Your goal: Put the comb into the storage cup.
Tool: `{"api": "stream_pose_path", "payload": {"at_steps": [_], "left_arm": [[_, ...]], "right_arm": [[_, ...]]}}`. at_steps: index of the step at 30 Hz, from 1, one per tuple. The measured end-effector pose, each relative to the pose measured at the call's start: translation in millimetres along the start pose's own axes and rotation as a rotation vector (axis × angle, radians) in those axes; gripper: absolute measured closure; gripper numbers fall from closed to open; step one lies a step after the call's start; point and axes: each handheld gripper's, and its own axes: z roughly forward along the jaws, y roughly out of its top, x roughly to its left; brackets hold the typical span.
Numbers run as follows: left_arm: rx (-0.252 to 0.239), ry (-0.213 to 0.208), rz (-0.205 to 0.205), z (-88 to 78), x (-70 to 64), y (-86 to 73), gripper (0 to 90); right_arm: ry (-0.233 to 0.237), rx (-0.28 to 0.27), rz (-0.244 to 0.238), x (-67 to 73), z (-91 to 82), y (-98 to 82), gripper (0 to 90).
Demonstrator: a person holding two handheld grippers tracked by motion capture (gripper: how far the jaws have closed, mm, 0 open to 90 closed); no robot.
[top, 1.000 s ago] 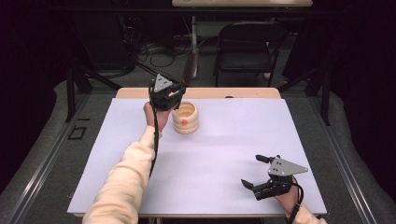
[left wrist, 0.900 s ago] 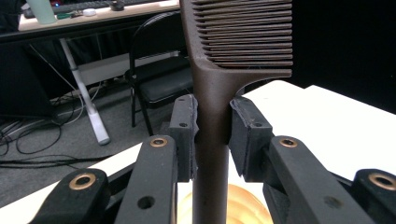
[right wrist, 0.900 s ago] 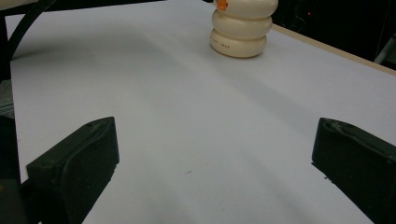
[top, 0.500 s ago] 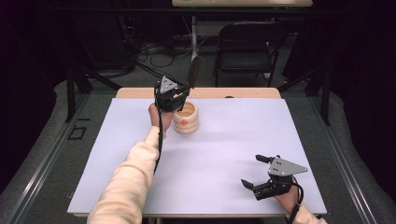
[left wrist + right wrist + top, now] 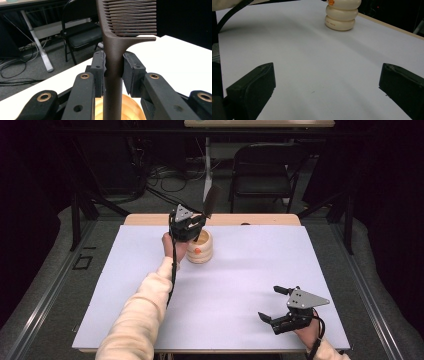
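Left gripper view: jaws clamp the brown comb's (image 5: 113, 62) handle.

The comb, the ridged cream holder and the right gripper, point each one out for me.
comb (image 5: 113, 53), left gripper view, on its brown handle between the pads.
ridged cream holder (image 5: 341, 13), right gripper view, on its middle ridge.
right gripper (image 5: 274, 304), high view, midway between its open fingertips.
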Motion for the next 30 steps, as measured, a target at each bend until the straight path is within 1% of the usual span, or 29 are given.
{"api": "stream_pose_path", "payload": {"at_steps": [6, 13, 17, 26, 27, 30], "left_arm": [[0.018, -0.007, 0.003, 2.6, -0.7, -2.2, 72.3], [0.048, -0.010, 0.024, 5.6, -2.3, -6.7, 72.3], [0.056, -0.013, 0.030, 5.7, -2.4, -8.2, 72.3], [0.073, -0.016, 0.027, 5.4, 0.0, -13.9, 72.4], [0.078, -0.017, 0.036, 5.0, 0.3, -14.2, 72.3], [0.080, -0.019, 0.039, 4.8, 0.6, -14.5, 72.3]], "right_arm": [[-0.002, -0.001, 0.000, -0.3, -0.2, 0.0, 0.2], [-0.001, 0.000, 0.001, 0.1, -0.5, 0.1, 0.2], [-0.001, -0.001, -0.001, 0.0, -0.2, 0.1, 0.2], [-0.001, -0.002, -0.001, -0.3, -0.2, 0.0, 0.2], [0.000, -0.001, 0.001, -0.2, -0.1, 0.0, 0.2], [-0.001, -0.001, 0.001, -0.1, -0.1, 0.0, 0.2]]}}
